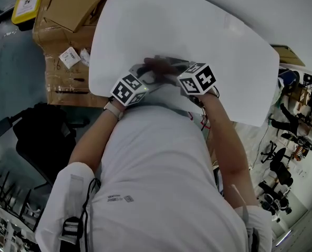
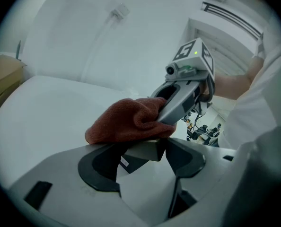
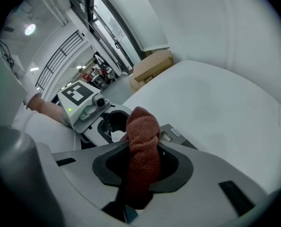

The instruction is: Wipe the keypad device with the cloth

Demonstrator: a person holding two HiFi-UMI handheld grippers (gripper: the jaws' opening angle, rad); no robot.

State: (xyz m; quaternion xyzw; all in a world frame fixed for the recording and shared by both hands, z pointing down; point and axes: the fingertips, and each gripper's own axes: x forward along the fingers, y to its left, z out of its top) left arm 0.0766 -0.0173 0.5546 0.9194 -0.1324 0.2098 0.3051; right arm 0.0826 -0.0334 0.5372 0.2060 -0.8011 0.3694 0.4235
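my right gripper (image 3: 143, 170) clamped on the rust cloth (image 3: 143, 126), cloth lying on the keypad device (image 2: 145, 150) held between my left gripper (image 2: 141, 167) jaws, both at the white table (image 1: 198, 30) near edge, bare tabletop toward upper right, cardboard boxes (image 1: 66, 9) beyond its left edge

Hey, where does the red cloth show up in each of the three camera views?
Head view: cloth small, upper centre.
Left gripper view: cloth centre, above the device in the jaws.
Right gripper view: cloth lower centre, clamped in the jaws.
Shared landmark: the white table.
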